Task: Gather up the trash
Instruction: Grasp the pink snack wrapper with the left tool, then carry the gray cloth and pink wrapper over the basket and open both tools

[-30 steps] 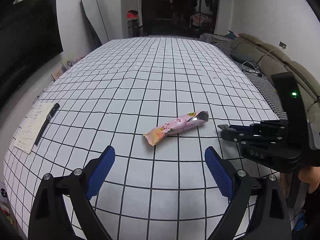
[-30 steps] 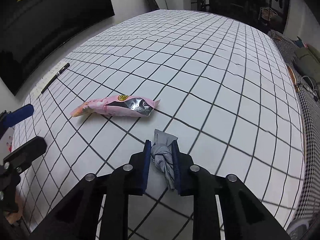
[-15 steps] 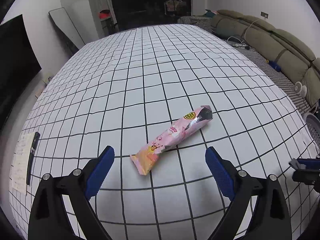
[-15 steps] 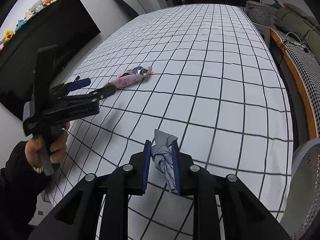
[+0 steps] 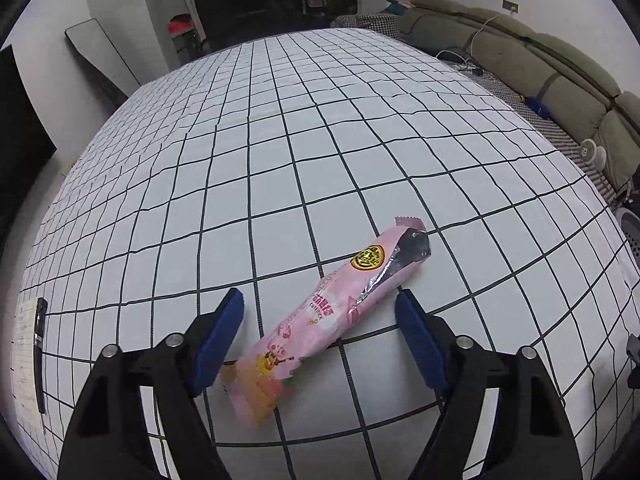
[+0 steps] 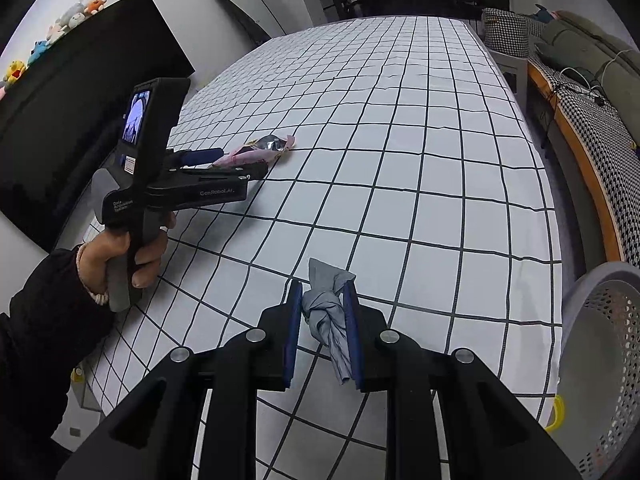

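Grid-checked worktop (image 5: 280, 168): my left gripper (image 5: 320, 316), jaws closing, straddles the pink foil snack wrapper (image 5: 336, 316); I'd pinch mid-length. Right gripper (image 6: 323, 320) pinches grey crumpled tissue (image 6: 326, 312).

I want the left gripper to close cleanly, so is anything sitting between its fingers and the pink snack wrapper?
Nothing visible does. The left gripper straddles the pink wrapper, which lies alone on the checked tablecloth; its jaws have just been closing, with bare cloth on both sides.
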A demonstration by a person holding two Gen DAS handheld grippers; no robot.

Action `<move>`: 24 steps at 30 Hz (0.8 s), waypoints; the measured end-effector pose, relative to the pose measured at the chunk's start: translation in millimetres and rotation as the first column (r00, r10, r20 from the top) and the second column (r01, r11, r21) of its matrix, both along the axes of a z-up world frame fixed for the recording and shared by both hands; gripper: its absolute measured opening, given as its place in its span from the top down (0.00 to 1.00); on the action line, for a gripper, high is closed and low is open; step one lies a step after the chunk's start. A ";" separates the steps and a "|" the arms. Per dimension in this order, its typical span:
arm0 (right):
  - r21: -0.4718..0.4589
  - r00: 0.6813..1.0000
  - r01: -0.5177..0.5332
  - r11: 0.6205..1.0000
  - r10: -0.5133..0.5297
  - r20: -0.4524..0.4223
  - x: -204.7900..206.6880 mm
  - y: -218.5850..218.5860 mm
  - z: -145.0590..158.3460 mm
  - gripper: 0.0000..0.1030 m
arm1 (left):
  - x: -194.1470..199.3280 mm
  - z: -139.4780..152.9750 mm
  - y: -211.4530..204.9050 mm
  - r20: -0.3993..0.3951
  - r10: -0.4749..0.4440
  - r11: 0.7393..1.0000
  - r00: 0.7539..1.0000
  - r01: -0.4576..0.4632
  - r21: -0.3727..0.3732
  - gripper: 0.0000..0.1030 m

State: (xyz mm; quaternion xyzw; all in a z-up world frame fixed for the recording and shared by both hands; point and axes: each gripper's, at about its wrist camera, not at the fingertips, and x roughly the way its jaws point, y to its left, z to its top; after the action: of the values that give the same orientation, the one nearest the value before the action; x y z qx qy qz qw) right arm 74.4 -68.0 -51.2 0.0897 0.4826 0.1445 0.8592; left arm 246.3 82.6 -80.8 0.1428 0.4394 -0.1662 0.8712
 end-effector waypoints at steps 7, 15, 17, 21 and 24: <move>0.003 1.000 0.029 1.000 -0.029 0.005 -0.9 -7.7 -2.8 0.80 | -19.7 3.5 -10.6 -0.045 -0.023 0.999 0.999 0.021 -0.050 0.79; 0.001 0.996 0.078 0.997 -0.078 0.033 -15.6 -26.9 -1.2 0.80 | -75.0 33.2 -26.8 0.017 -0.009 0.997 1.000 0.011 -0.083 0.80; 0.002 0.996 0.085 0.996 -0.085 0.037 -21.3 -31.5 -0.9 0.80 | -93.1 44.5 -38.9 0.043 -0.018 0.996 0.999 0.022 -0.085 0.80; 0.010 0.993 0.109 0.994 -0.109 0.047 -37.7 -47.2 -1.9 0.80 | -122.9 62.5 -68.1 0.091 -0.049 0.995 0.995 0.057 -0.083 0.80; 0.006 0.988 0.143 0.990 -0.143 0.061 -53.6 -66.7 -0.4 0.80 | -144.1 68.7 -97.0 0.104 -0.075 0.993 0.992 0.084 -0.084 0.80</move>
State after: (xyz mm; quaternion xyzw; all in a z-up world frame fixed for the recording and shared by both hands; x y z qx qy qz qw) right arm 20.8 -134.7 -51.6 0.1201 0.4481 0.0857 0.8817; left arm 102.2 -14.5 -12.1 0.1299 0.3811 -0.2124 0.8904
